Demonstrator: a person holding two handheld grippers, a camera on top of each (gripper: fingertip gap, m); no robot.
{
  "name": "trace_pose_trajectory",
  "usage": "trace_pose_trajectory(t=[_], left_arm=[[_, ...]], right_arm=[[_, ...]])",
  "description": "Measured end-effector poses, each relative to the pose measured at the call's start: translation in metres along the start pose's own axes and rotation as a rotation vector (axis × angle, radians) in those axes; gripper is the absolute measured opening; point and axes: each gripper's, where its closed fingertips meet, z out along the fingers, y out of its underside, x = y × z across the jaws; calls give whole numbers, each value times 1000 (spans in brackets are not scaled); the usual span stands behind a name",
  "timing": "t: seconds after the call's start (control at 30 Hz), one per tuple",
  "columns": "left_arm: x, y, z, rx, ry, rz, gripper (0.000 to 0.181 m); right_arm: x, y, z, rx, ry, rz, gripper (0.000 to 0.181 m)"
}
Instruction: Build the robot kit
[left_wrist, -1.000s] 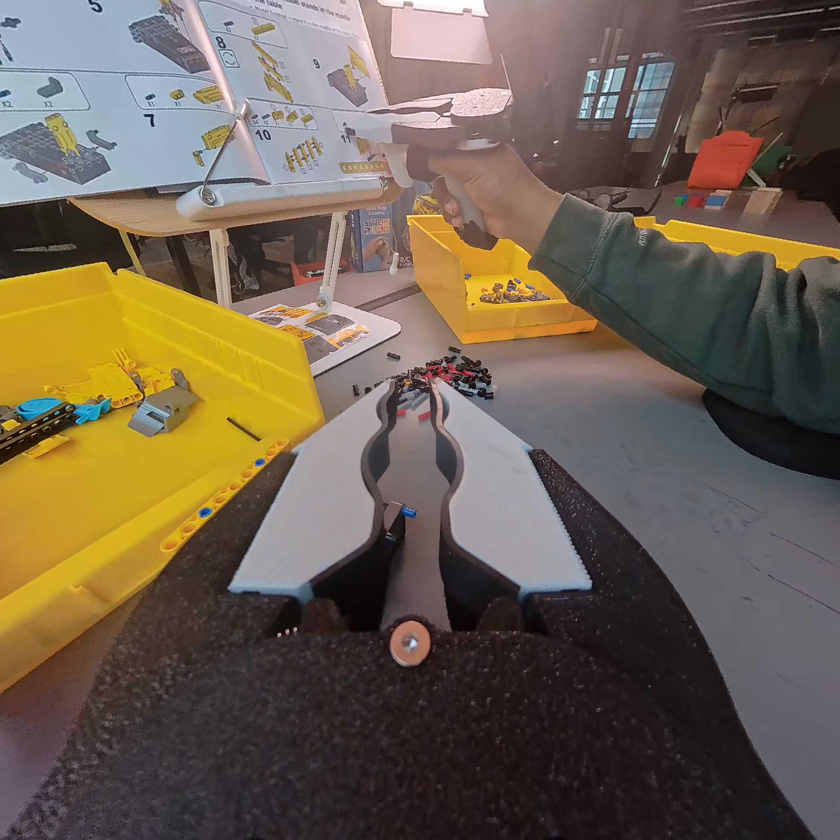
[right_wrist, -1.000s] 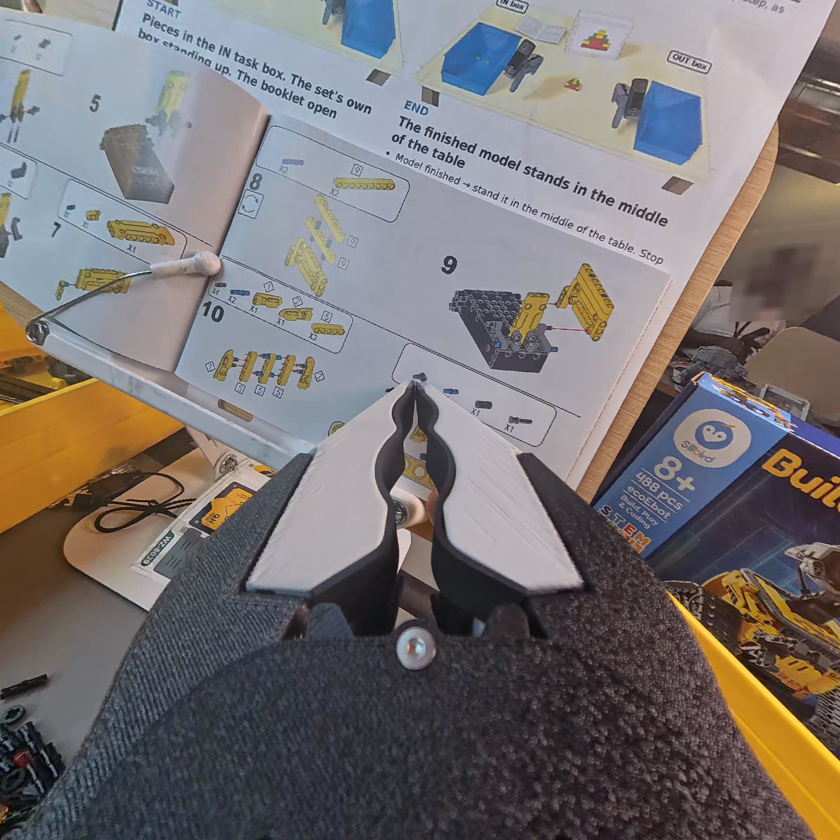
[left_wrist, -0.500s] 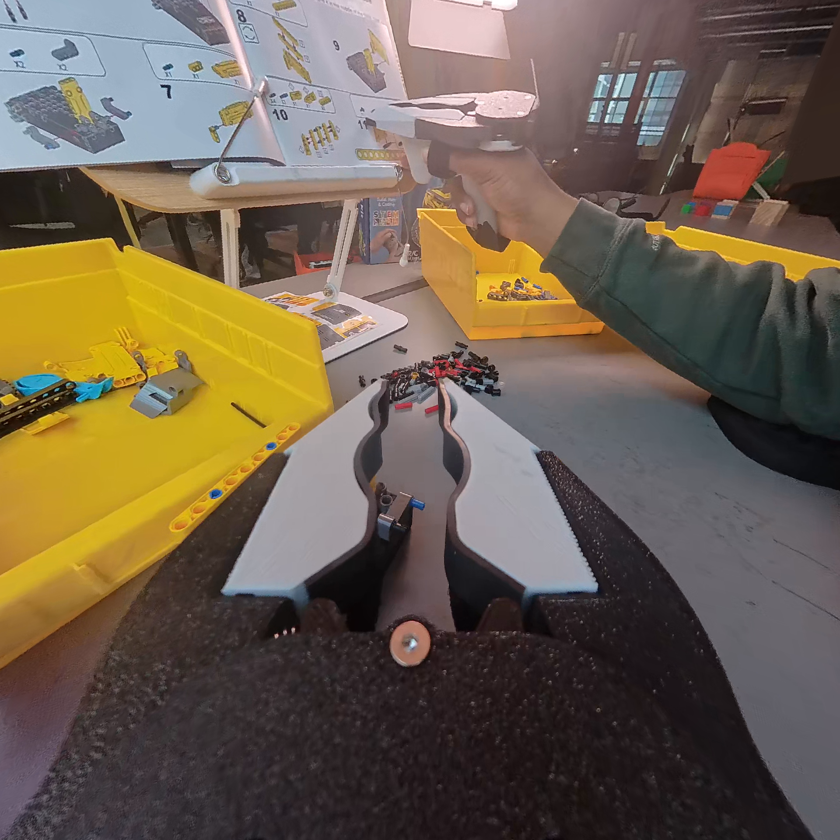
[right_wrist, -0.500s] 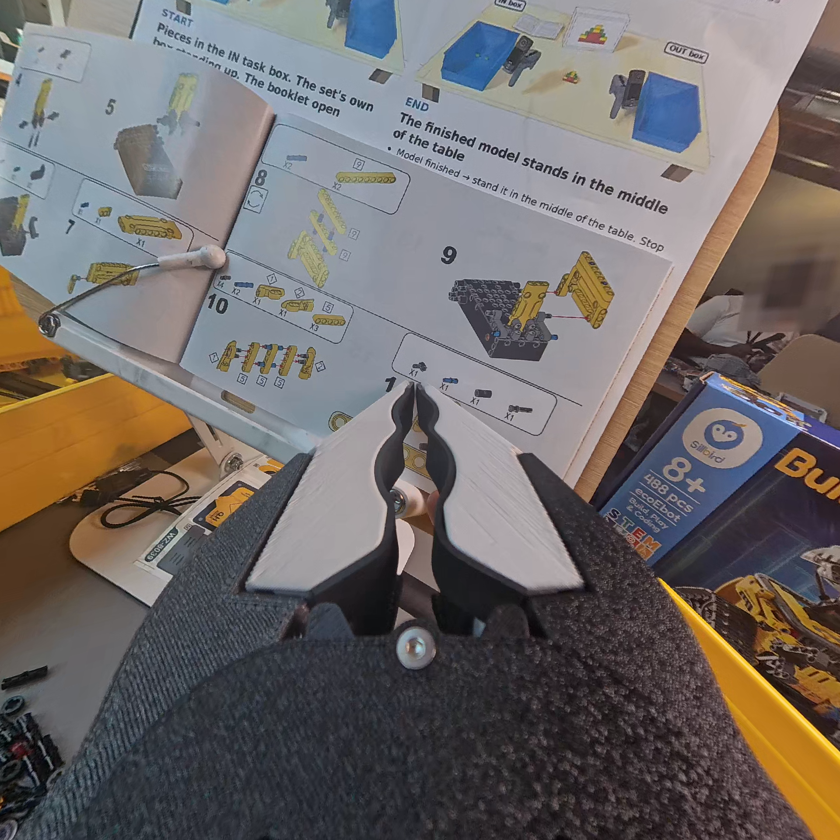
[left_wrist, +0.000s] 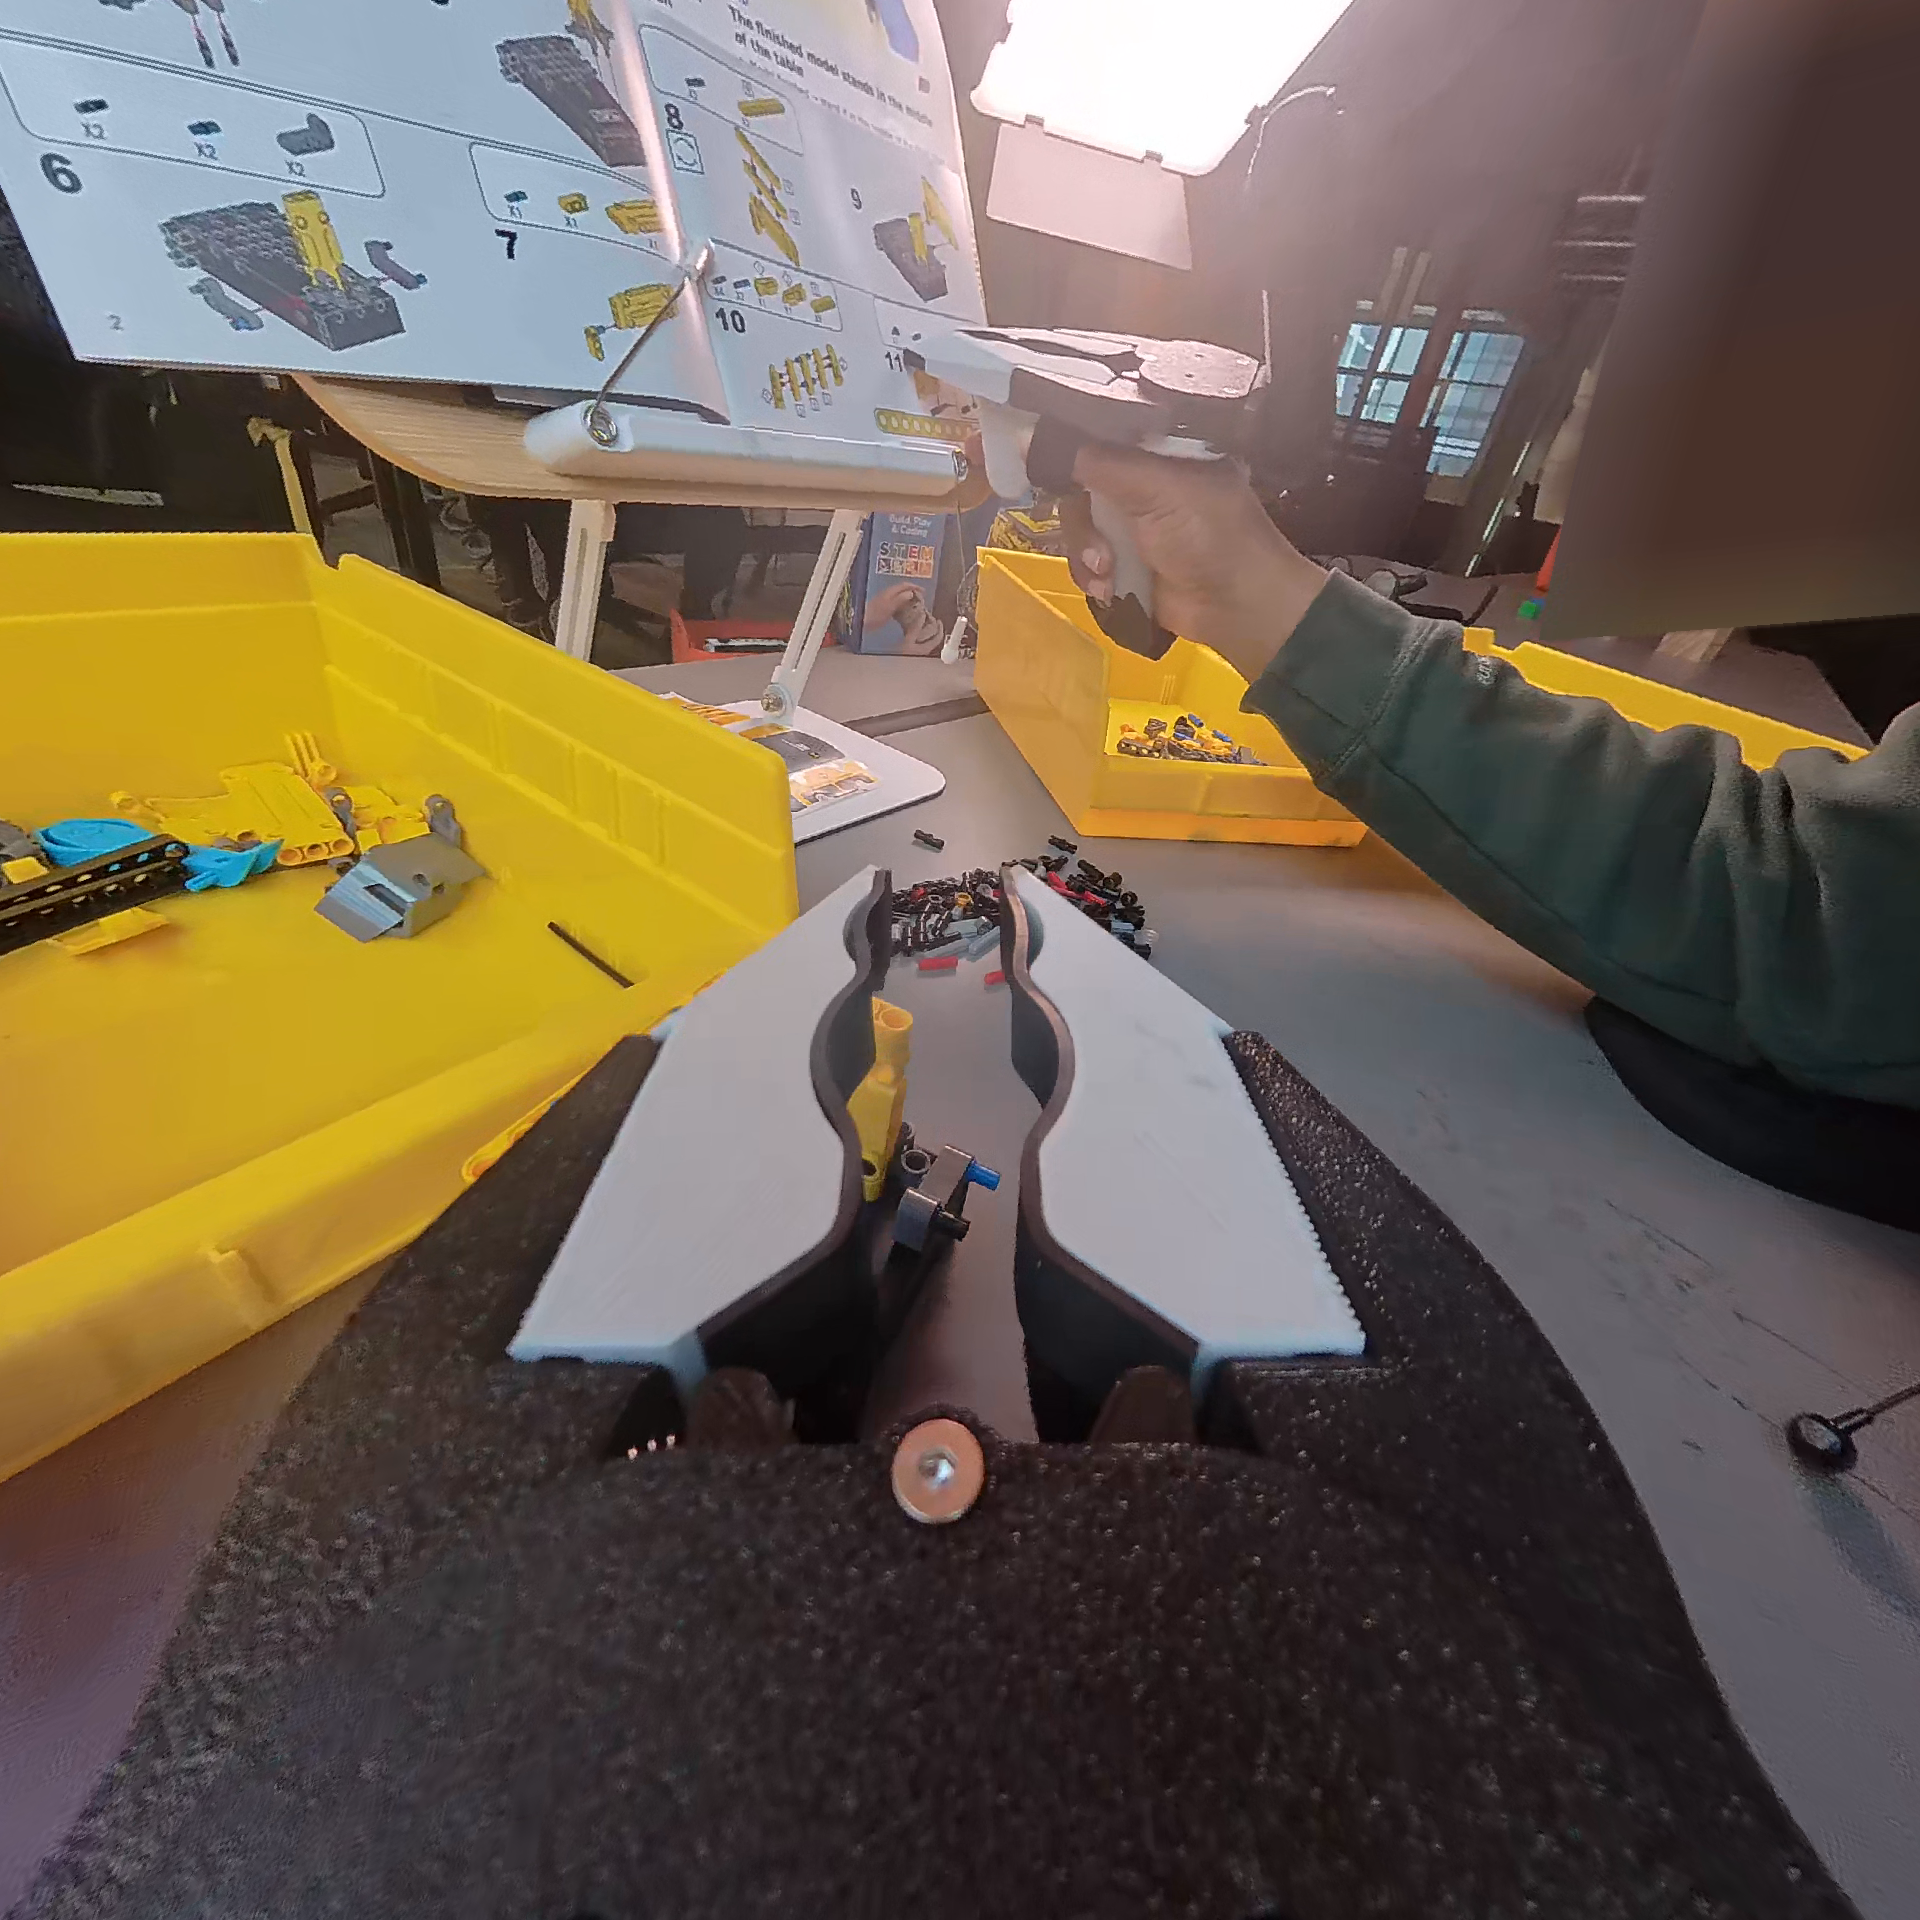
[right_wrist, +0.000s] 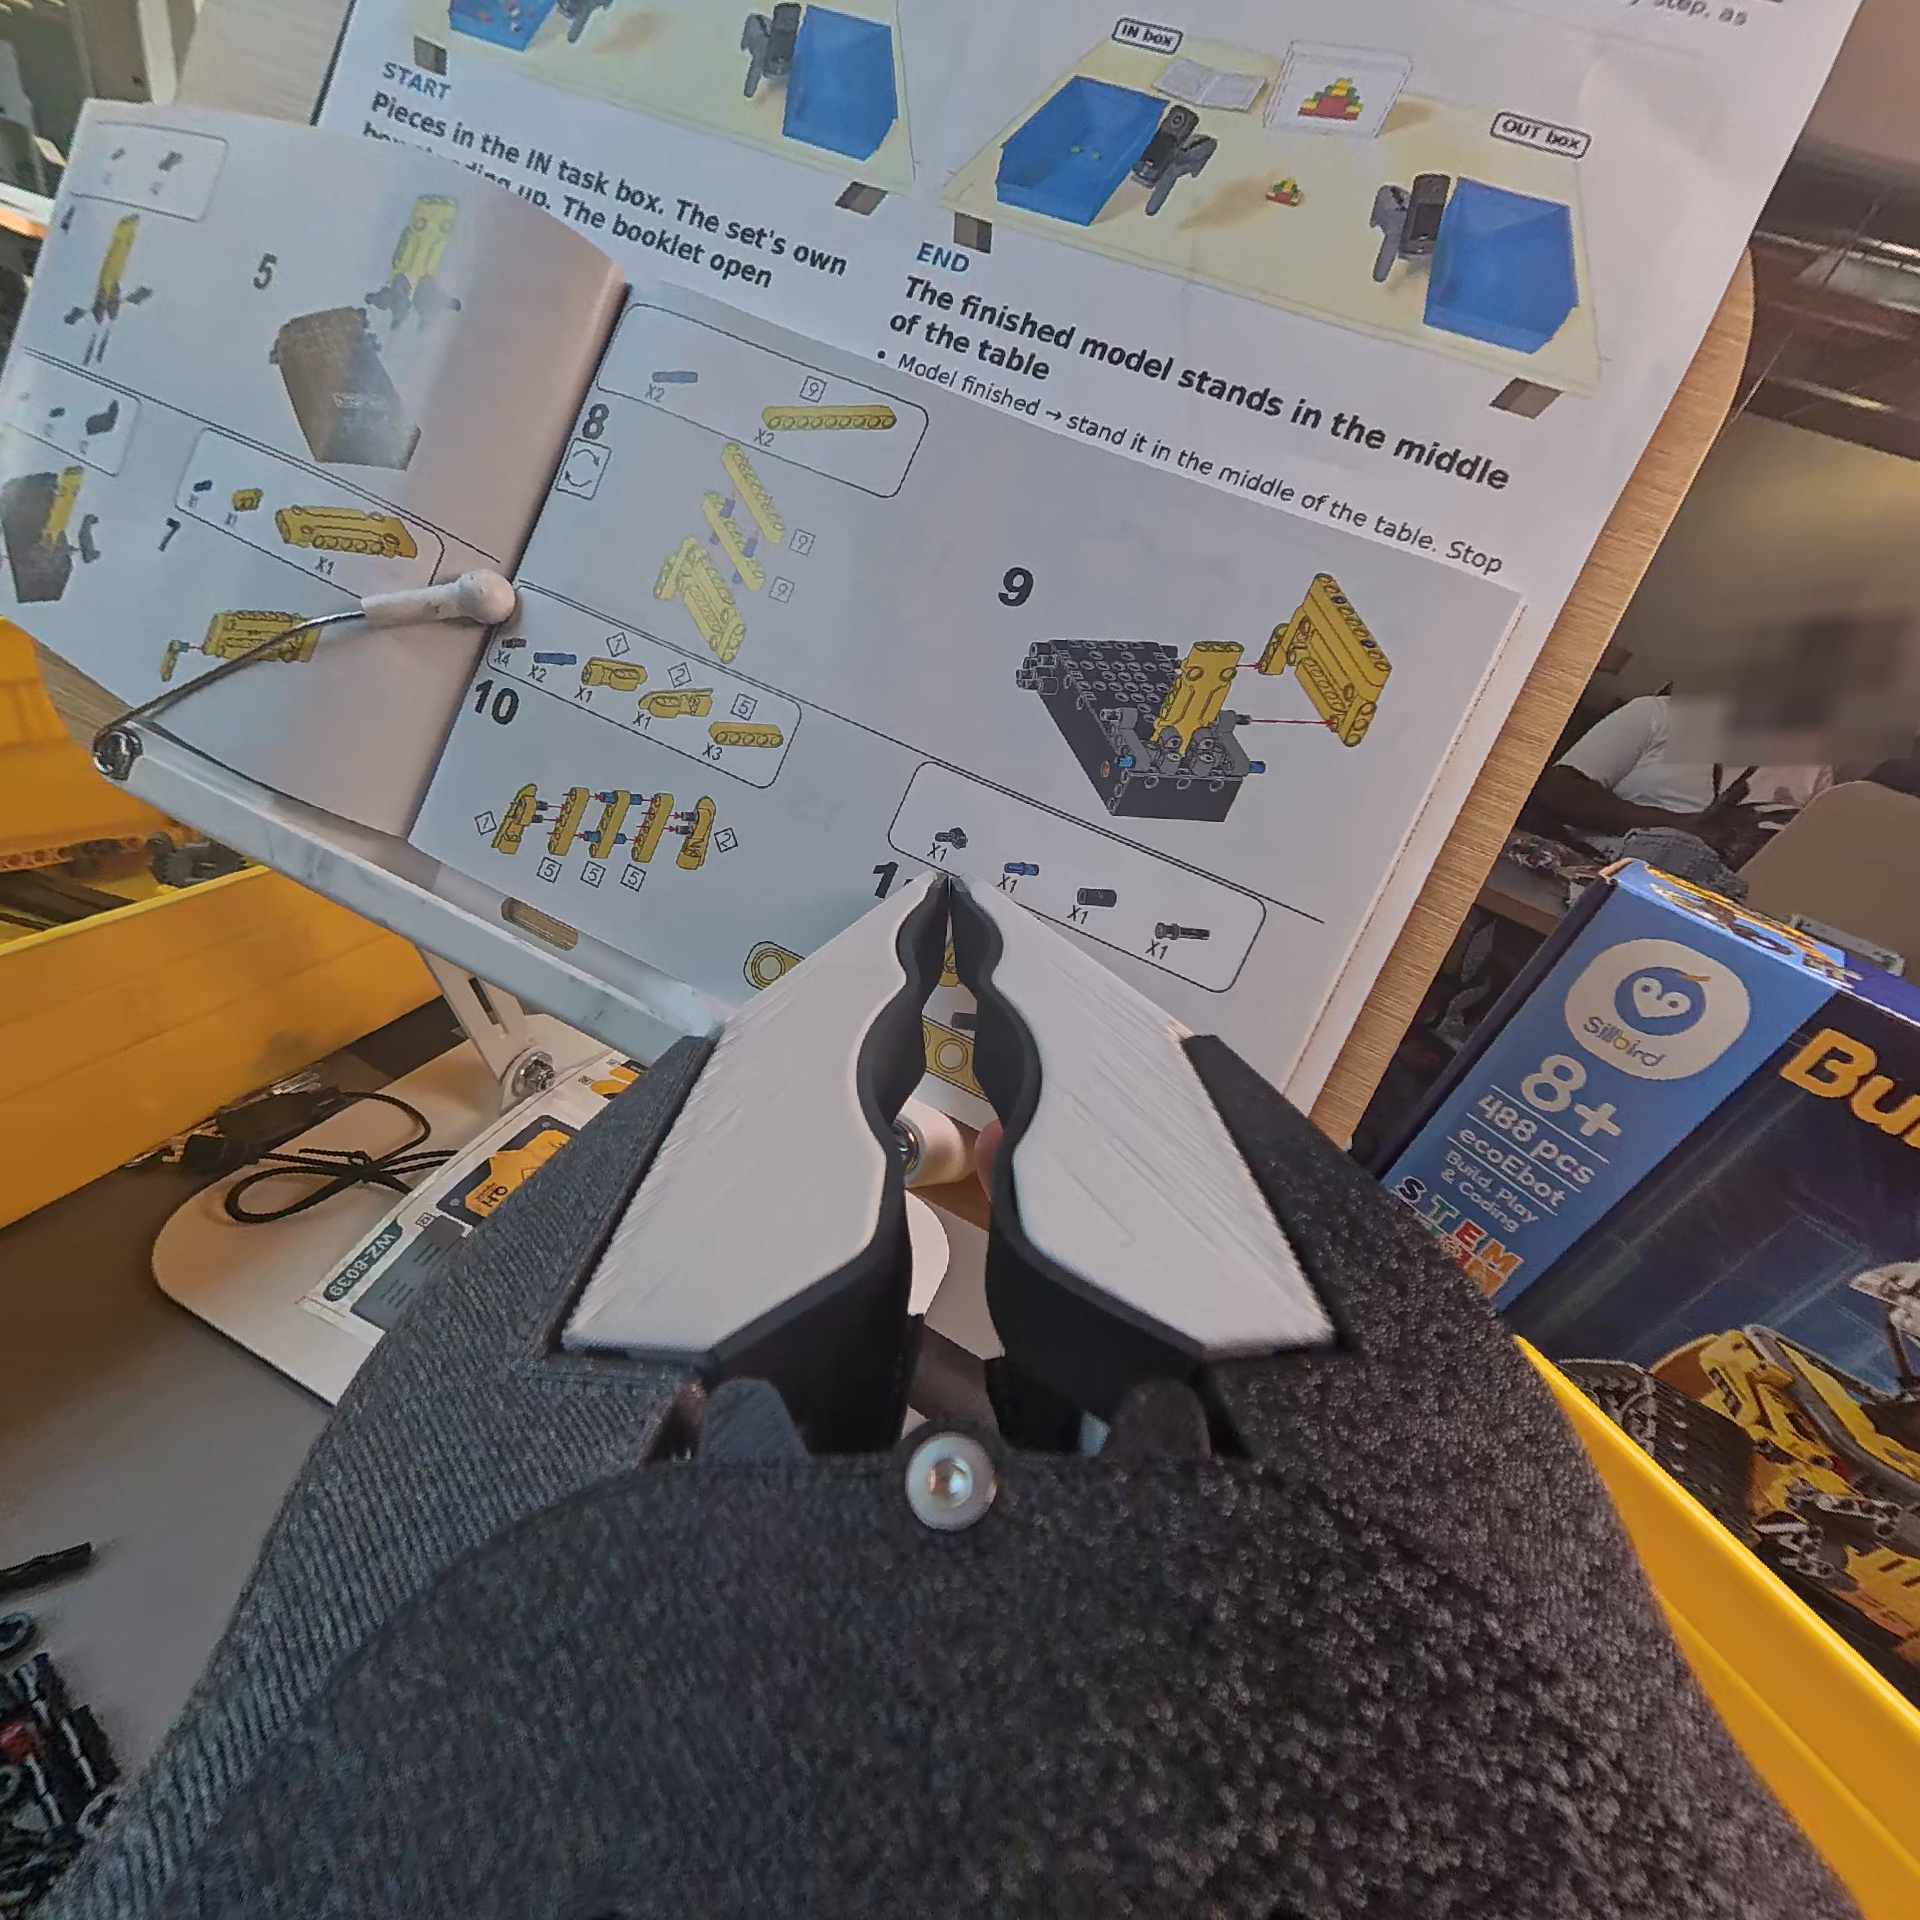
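**A:** What's biggest out there?

**B:** The grey counter (left_wrist: 1455, 1195) under my left gripper (left_wrist: 945, 883). There's a yellow bin (left_wrist: 571, 748) left of its jaws, and the booklet (right_wrist: 935, 644) stands just ahead of my right gripper (right_wrist: 948, 883).

**A:** And the jaws?

**B:** The left jaws are spread, wider than a second ago. The right jaws are pressed together with nothing visible between them, the tips at the lower page. I cannot tell if they touch it.

**A:** Anything between the left jaws?

**B:** A pin pile (left_wrist: 1091, 894) lies just beyond the tips. Deeper in, a yellow piece (left_wrist: 881, 1070) sits against the left jaw's inner face, newly in sight. A grey connector (left_wrist: 930, 1205) is just beside it, and the jaws aren't pinching either one.
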Motion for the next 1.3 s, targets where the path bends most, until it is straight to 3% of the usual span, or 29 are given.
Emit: trace_pose_trajectory(t=[1.3], left_arm=[[-2,-1,-1,0,-35,33,15]], right_arm=[[-1,1,-1,7,-15,41,2]])
